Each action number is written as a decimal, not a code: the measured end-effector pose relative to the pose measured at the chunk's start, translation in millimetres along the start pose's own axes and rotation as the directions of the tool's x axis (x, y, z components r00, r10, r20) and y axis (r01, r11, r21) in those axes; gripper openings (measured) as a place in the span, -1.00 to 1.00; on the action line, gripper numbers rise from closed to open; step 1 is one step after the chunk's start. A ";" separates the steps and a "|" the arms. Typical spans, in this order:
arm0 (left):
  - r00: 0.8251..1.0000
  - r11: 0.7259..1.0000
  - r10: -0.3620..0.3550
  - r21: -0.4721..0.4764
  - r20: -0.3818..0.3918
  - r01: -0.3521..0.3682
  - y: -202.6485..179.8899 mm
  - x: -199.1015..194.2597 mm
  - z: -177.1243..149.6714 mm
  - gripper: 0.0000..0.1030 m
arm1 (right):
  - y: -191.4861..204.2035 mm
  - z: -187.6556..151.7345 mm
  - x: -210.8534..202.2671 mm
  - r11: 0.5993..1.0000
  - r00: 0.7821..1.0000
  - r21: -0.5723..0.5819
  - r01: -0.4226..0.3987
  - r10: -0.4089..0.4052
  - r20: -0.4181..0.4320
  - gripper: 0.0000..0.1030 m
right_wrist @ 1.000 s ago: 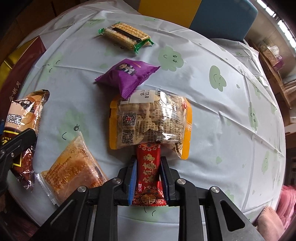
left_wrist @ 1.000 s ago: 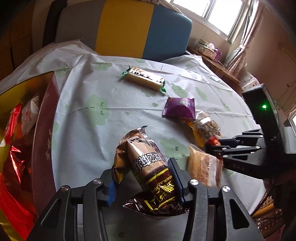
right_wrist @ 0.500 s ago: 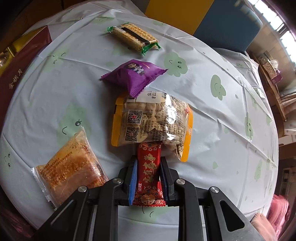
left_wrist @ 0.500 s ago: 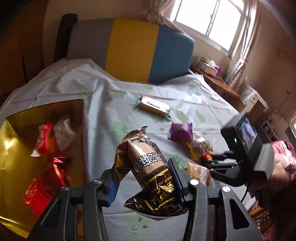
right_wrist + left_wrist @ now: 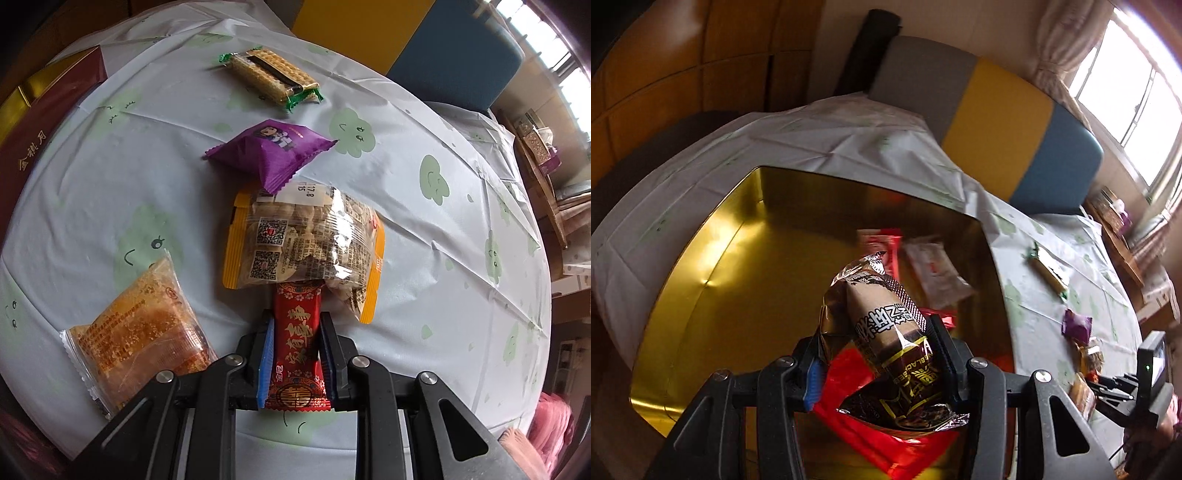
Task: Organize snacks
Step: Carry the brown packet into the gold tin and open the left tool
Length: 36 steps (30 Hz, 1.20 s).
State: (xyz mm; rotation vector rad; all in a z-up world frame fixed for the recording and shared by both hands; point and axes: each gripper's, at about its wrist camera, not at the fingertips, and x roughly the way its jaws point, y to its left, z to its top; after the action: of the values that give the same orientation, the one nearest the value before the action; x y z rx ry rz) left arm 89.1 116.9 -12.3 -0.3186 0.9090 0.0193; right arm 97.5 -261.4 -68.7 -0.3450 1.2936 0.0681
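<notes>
Left wrist view showed the left gripper (image 5: 879, 354) above the open gold box (image 5: 701, 258), its jaws clamped partway on a brown-and-gold snack pack (image 5: 886, 332) that stood tilted between them. To do this step well, I judged the pack should be brought low over a bare part of the gold floor, clear of the red wrappers (image 5: 886, 443) and the pale packet (image 5: 934, 273) already inside, and let go only once it was well within the wall, so it would lie flat and not catch the rim. In the right wrist view the right gripper (image 5: 295, 354) was pinched nearly closed on a slim red candy packet (image 5: 297, 332), which touched the tablecloth (image 5: 424, 258) just below the clear bag of nuts (image 5: 303, 240). The purple pouch (image 5: 273, 151), the cracker pack (image 5: 269, 74) and the orange cake packet (image 5: 136, 325) lay on the cloth, outside the box.
</notes>
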 end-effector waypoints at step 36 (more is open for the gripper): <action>0.982 0.982 0.186 0.025 -0.023 -0.185 2.9 9.8 -11.1 0.06 | 1.6 -0.8 -0.6 1.000 1.000 0.000 0.001 -0.001 0.002 -0.53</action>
State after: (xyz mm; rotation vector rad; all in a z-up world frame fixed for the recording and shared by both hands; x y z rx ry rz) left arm 86.1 115.5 -27.0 -0.2123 0.9613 0.1771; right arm 96.2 -260.1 -68.7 -0.3453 1.2914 0.0679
